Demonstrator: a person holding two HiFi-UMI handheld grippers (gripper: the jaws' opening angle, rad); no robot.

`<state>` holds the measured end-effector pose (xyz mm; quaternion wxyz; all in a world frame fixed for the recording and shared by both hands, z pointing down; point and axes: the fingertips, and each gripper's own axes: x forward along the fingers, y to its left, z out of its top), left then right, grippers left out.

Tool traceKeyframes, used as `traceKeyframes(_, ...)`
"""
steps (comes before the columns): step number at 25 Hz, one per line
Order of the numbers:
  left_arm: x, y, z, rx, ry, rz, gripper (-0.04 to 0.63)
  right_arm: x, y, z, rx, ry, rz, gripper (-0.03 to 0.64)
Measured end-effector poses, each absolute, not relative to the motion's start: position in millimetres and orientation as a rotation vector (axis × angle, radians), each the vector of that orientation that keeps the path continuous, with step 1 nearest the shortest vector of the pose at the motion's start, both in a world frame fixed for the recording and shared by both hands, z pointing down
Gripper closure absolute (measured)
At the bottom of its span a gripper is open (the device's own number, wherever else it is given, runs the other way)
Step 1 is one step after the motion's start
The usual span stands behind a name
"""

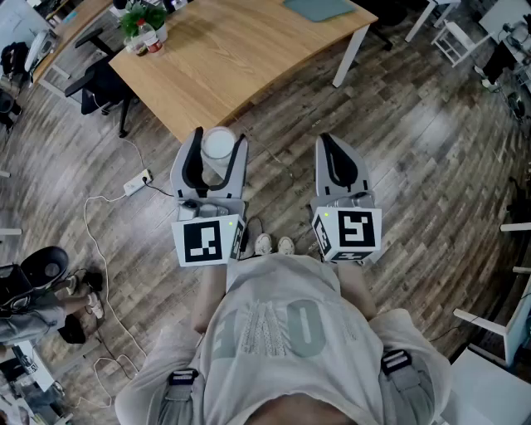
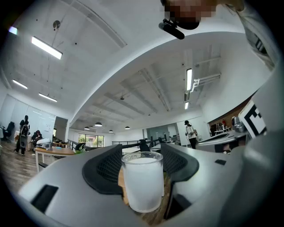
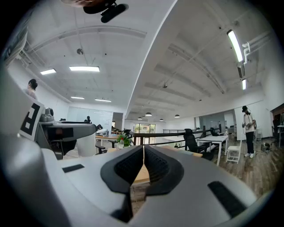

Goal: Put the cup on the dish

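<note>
Wood-plank office floor (image 1: 415, 149), left tool (image 1: 219, 139) clamping an upright frosted cup (image 2: 142, 179) near the desk (image 1: 241, 58) corner, right tool (image 1: 330, 149) closed, empty

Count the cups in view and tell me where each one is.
1. The cup is gripped by the left gripper, over the floor just short of the wooden table. Others may lie out of view.

The bench (image 1: 241, 58) is open wood across its near and middle parts. A plant (image 1: 143, 23) stands at its far left corner, and a grey mat (image 1: 319, 7) lies at its far edge. A black chair (image 1: 98, 83) crowds its left side. The cup (image 1: 219, 146) fills the left tool's (image 1: 220, 135) gap, just short of the bench's near corner.
</note>
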<state>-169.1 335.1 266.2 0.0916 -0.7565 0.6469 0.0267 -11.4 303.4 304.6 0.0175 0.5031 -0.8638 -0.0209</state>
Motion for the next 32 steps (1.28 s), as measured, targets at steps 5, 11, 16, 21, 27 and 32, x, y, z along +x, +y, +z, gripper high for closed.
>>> traceKeyframes(5,-167.1,333.8,261.4,-2.236,1.919,0.088,0.319,-6.7,301.4,304.6,1.569,-2.679,-0.071,0.592)
traceKeyframes(11,-163.1,335.8,259.9,-2.238,1.916,0.091,0.319,-3.4,304.1,306.5,1.564,-2.674,-0.074,0.592)
traceKeyframes(16,-155.5,336.6,259.4,-2.23,1.923,0.092,0.319,3.4,307.3,303.0,1.543,-2.751,-0.056,0.592)
traceKeyframes(21,-144.6,338.7,262.7,-2.225,1.939,0.091,0.319,18.6,309.2,308.0,1.534,-2.73,-0.074,0.592)
traceKeyframes(27,-131.3,335.4,265.7,-2.204,1.953,0.116,0.319,41.8,312.6,326.9,1.483,-2.702,-0.054,0.591)
traceKeyframes(32,-123.5,332.8,265.4,-2.186,1.971,0.128,0.319,62.9,315.5,333.4,1.472,-2.688,-0.058,0.591)
